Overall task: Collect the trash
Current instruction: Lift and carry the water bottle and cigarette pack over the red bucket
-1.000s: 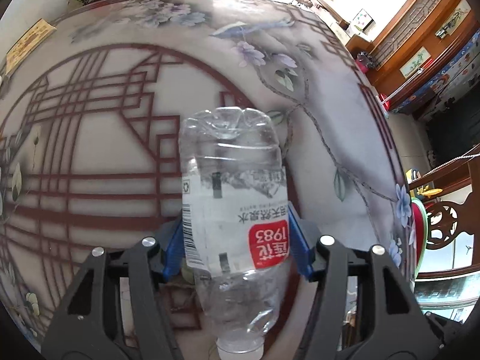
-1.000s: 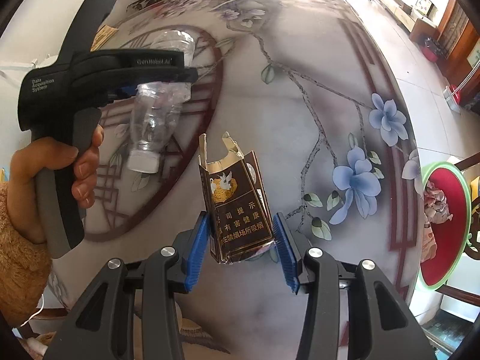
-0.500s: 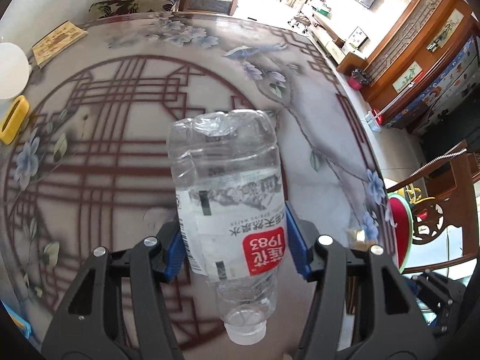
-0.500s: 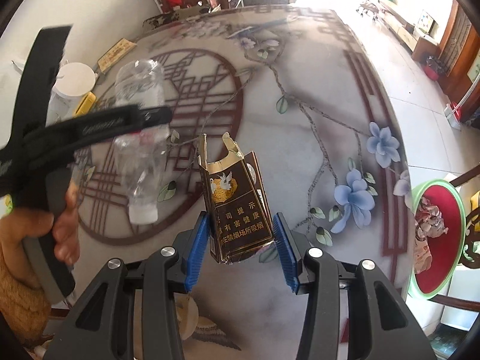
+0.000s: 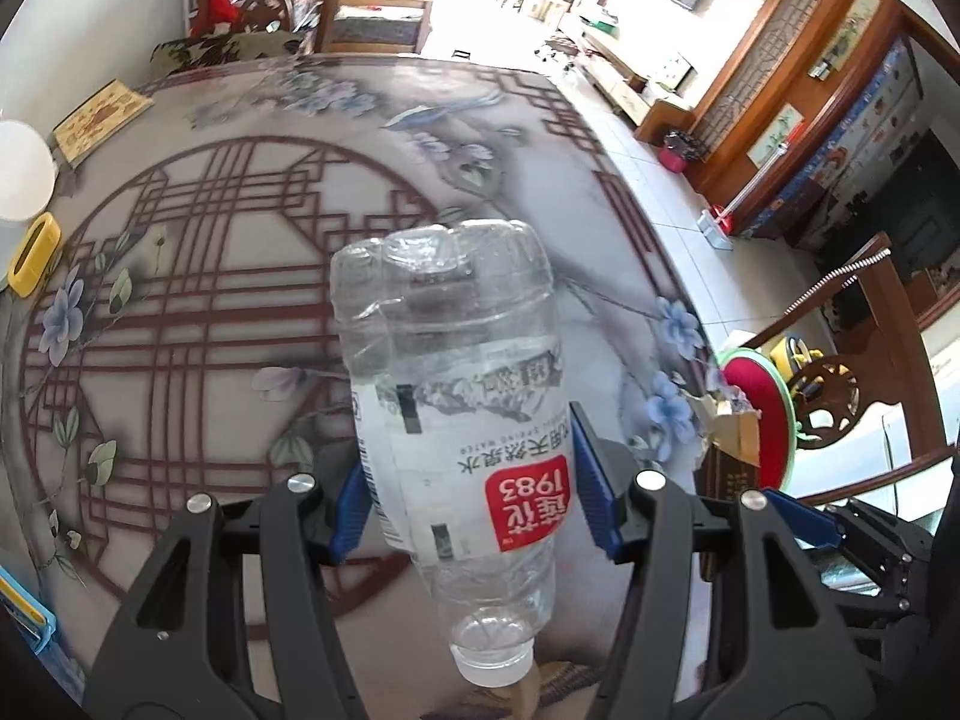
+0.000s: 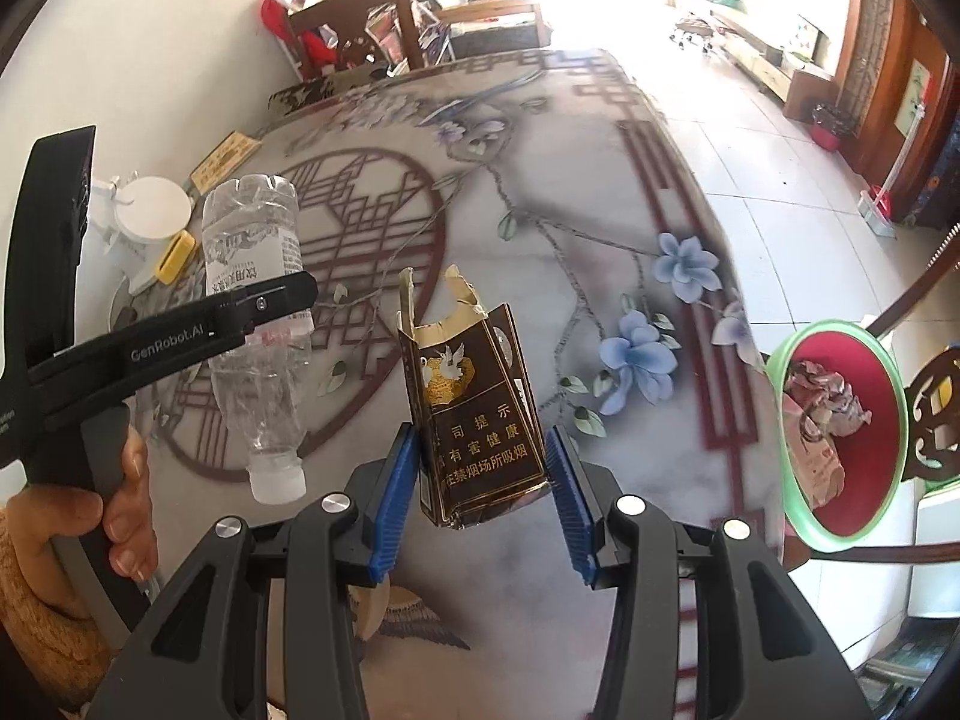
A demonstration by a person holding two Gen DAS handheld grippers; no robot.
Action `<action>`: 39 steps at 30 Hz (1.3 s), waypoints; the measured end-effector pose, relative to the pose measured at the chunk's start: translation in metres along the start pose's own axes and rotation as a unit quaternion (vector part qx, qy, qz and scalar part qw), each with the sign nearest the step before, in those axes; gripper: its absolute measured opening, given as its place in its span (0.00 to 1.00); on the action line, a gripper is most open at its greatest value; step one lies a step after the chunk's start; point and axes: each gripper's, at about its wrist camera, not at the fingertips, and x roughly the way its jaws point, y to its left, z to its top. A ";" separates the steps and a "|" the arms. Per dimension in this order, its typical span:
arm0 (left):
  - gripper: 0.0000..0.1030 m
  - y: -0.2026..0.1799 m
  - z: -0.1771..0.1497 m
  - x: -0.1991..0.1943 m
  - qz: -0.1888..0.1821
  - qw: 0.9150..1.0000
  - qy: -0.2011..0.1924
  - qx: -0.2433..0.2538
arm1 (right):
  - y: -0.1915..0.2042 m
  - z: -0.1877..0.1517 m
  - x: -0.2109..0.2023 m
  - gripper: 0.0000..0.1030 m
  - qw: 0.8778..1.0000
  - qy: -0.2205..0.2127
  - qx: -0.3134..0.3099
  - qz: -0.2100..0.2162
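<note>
My left gripper (image 5: 471,501) is shut on an empty clear plastic bottle (image 5: 456,396), cap end down, held above the painted table (image 5: 240,300). It also shows in the right wrist view (image 6: 255,324), at the left. My right gripper (image 6: 480,480) is shut on a torn brown cigarette pack (image 6: 474,408), held upright above the table (image 6: 570,180). The pack shows at the right in the left wrist view (image 5: 729,450). A green-rimmed red bin (image 6: 852,414) with crumpled paper inside stands off the table's right edge, also visible in the left wrist view (image 5: 762,414).
A white round object (image 6: 153,213), a yellow item (image 6: 174,255) and a patterned card (image 5: 99,120) lie at the table's far left. Wooden chairs (image 6: 372,24) stand behind the table and at the right (image 5: 840,396). Tiled floor lies to the right.
Both grippers have risen and drawn back from the table with their loads; more of the room and the bin now shows. The grips have not changed.
</note>
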 end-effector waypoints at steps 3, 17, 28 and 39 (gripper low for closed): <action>0.54 -0.011 -0.002 -0.004 -0.004 1.000 -0.002 0.013 | -0.007 -0.003 -0.008 0.42 1.000 -0.010 0.011 0.001; 0.54 -0.058 -0.010 -0.006 -0.010 0.999 -0.001 0.048 | -0.043 -0.009 -0.027 0.42 0.999 -0.027 0.041 0.014; 0.54 -0.083 -0.009 0.007 -0.009 0.998 0.011 0.060 | -0.071 -0.013 -0.023 0.43 0.998 0.003 0.054 0.032; 0.55 -0.031 -0.040 0.054 0.064 0.993 0.093 0.034 | -0.060 -0.039 0.051 0.53 0.993 0.117 0.022 0.006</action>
